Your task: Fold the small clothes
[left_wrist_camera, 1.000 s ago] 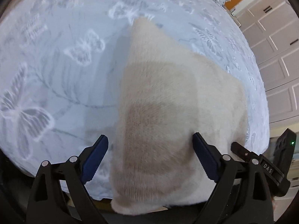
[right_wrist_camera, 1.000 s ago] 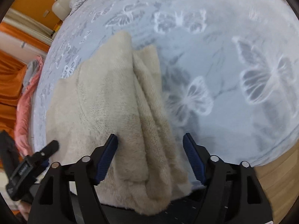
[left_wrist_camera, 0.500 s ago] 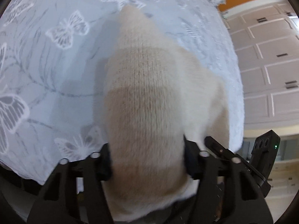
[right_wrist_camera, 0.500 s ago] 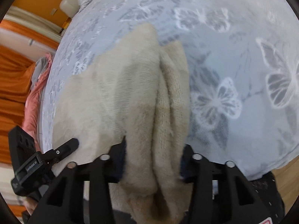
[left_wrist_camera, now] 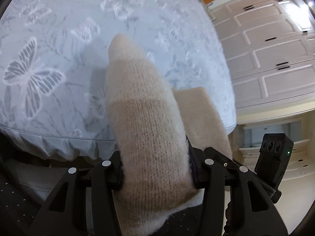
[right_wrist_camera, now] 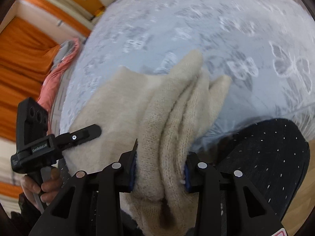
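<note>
Nearest, the left gripper [left_wrist_camera: 155,167] pinches a bunched cream sweater [left_wrist_camera: 145,122]. The right gripper [right_wrist_camera: 159,172] pinches its folds too. The sweater hangs lifted over the edge of a pale blue butterfly-patterned bedspread [left_wrist_camera: 59,39]; white cabinets [left_wrist_camera: 275,59] stand beyond.

cream knit garment [left_wrist_camera: 145,118] with tan bands (fuzzy); pale blue butterfly-patterned bedspread [left_wrist_camera: 59,39].
</note>
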### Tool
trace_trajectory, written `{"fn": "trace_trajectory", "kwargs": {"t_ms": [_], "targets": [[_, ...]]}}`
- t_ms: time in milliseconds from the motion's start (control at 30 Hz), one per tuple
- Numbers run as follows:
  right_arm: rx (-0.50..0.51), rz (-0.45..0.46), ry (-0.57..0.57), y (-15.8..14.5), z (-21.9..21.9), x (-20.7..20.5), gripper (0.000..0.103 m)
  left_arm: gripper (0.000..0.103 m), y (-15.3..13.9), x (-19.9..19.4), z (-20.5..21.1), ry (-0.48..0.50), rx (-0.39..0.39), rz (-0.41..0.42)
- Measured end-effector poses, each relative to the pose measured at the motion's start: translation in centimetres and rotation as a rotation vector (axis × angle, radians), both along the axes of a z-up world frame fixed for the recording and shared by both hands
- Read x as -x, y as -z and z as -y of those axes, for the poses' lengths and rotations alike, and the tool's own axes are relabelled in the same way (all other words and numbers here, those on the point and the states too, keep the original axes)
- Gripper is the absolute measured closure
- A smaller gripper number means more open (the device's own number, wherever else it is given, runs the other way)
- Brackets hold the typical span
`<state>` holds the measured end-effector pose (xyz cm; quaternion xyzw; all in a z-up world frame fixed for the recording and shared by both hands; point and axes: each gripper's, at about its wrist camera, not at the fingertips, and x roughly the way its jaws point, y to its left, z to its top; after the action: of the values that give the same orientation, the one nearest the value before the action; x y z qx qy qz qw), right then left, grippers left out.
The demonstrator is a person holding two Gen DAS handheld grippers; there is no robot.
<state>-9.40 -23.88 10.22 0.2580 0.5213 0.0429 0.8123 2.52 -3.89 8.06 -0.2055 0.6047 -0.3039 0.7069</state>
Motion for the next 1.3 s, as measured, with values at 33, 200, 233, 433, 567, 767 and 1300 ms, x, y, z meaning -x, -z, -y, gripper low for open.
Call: {"fn": "trace_trajectory", "kwargs": {"t_ms": [33, 200, 233, 433, 567, 767, 1300], "targets": [[0.007, 0.041, -0.008, -1.4, -0.6, -0.1, 0.069, 0.057, -1.0, -0.1, -0.7, -0.010, 0.018, 0.016], [0.037, 0.225, -0.036, -7.7, -2.2, -0.7, 0.070, 0.057, -7.2, -0.7, -4.4, -0.062, 0.109, 0.163], [0.042, 0.265, -0.044, -9.1, -2.7, -1.1, 0.070, 0.057, -8.6, -1.0, -4.9, -0.066, 0.119, 0.200], [0.033, 0.431, -0.056, -12.8, -4.4, -5.3, 0.066, 0.048, -14.3, -4.4, -8.5, -0.118, 0.074, 0.413], [0.057, 0.343, 0.047, -4.6, -2.8, -10.9, 0.046, 0.025, -8.7, -8.2, -8.9, -0.176, -0.117, 0.437], [0.056, 0.095, 0.111, 4.4, -2.7, -10.4, 0.068, 0.036, 1.4, -7.4, -11.8, -0.233, -0.236, 0.259], [-0.015, -0.010, 0.071, 8.9, -4.9, -20.6, 0.045, 0.016, 6.3, -13.9, -12.5, -0.343, -0.156, 0.083]]}}
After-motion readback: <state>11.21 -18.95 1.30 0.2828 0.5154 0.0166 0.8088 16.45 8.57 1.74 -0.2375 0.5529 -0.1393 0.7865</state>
